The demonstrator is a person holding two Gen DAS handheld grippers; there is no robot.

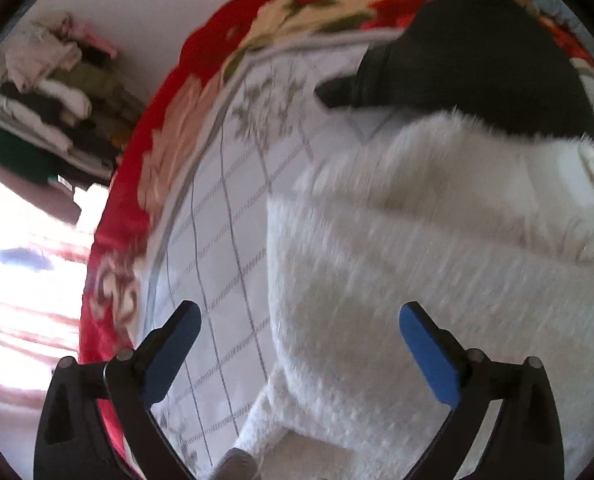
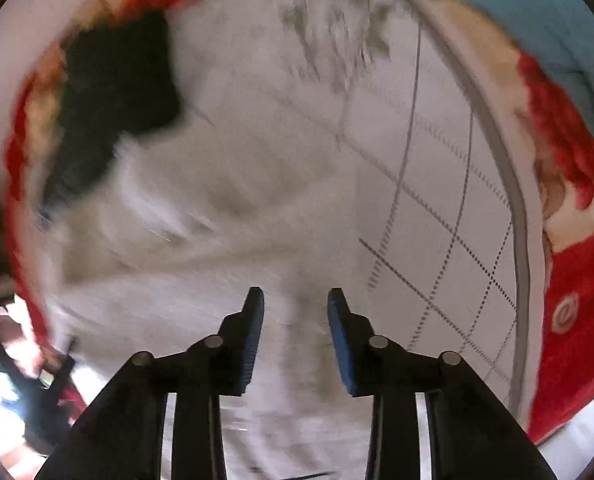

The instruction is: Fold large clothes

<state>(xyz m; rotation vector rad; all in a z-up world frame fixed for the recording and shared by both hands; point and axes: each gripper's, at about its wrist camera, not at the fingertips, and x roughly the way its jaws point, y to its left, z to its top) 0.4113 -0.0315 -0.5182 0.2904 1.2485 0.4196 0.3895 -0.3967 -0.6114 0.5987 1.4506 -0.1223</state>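
On the far left of the left wrist view, a stack of folded clothes [image 1: 53, 92] sits against the wall, well away from the work. Next comes the red floral blanket [image 1: 165, 152] edging the bed, then the white quilted bedcover with a grey grid pattern [image 1: 217, 216]. The left gripper [image 1: 300, 312] hangs over the seam where that cover meets the fluffy white fleece garment [image 1: 397, 272], its blue-padded jaws spread wide with nothing between them. The garment lies spread on the bed, one edge already doubled over near its top, and a black garment [image 1: 477, 64] lies just beyond it, touching its far edge.

In the right wrist view, the white garment [image 2: 201, 216] fills the middle, blurred, with the grid bedcover [image 2: 449, 208] to its right. The right gripper [image 2: 295, 312] points down over the fleece with its jaws partly apart; the pads press on nothing.

This looks like a pause between folds, both grippers free. The next move probably calls for each gripper to descend onto an edge or corner of the fleece, pinch through the thick pile, and carry it across evenly.
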